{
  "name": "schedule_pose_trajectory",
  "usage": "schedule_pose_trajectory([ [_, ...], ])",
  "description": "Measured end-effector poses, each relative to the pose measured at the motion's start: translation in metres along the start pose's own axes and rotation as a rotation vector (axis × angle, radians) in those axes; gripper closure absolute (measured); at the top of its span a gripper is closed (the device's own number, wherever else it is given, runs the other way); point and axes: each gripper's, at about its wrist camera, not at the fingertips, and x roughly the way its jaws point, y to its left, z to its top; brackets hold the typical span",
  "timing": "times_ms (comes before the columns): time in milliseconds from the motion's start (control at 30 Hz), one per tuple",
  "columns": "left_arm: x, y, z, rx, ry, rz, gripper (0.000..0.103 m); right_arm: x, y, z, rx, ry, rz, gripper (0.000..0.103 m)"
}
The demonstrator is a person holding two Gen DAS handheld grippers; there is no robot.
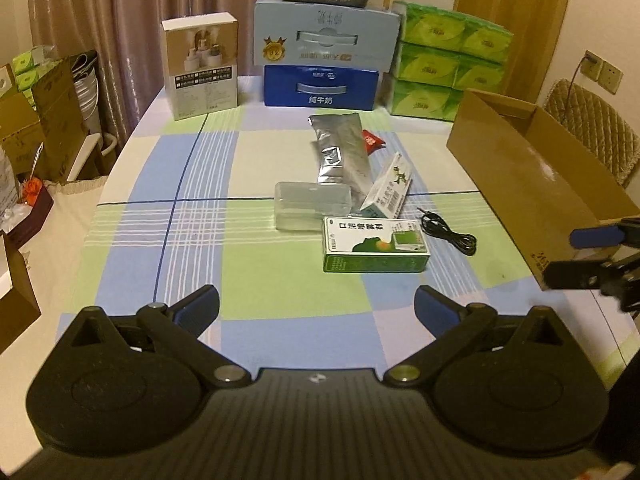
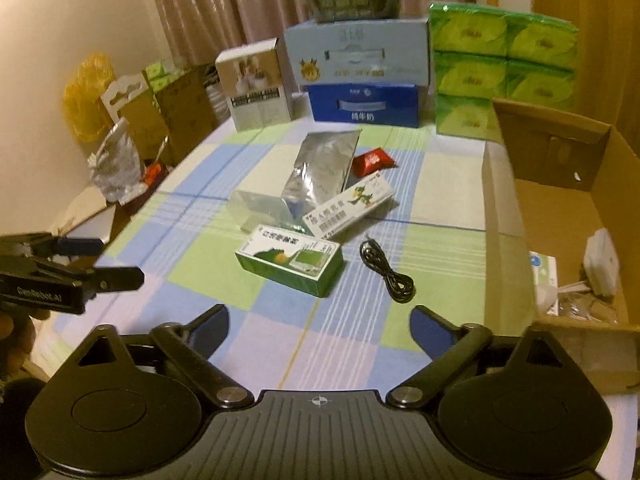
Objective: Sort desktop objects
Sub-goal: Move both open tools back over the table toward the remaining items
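Observation:
On the checked tablecloth lie a green medicine box (image 1: 375, 245) (image 2: 291, 261), a white box with a green dragon (image 1: 387, 187) (image 2: 349, 209), a clear plastic case (image 1: 312, 205) (image 2: 260, 211), a silver foil pouch (image 1: 341, 151) (image 2: 320, 170), a red packet (image 1: 372, 142) (image 2: 372, 161) and a coiled black cable (image 1: 450, 233) (image 2: 387, 272). My left gripper (image 1: 317, 308) (image 2: 102, 262) is open and empty, short of the green box. My right gripper (image 2: 320, 326) (image 1: 576, 256) is open and empty, near the cable and beside the cardboard box (image 1: 536, 178) (image 2: 560, 168).
The cardboard box holds a white adapter (image 2: 600, 266) and small packets. At the table's back stand a white product box (image 1: 202, 65), stacked blue milk cartons (image 1: 322, 52) and green tissue packs (image 1: 444, 66). Boxes and bags crowd the left side (image 1: 44, 120).

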Motion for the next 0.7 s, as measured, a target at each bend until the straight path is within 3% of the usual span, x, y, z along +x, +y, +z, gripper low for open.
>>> schedule_pose_trajectory([
  [300,0.041,0.005,0.003,-0.024,0.019,-0.003,0.001,0.059,-0.016,0.007,-0.038,0.026,-0.062,0.043],
  [700,0.095,-0.008,0.009,-0.016,0.031,-0.038,0.001,0.122,-0.036,0.014,-0.106,0.057,-0.115,0.052],
])
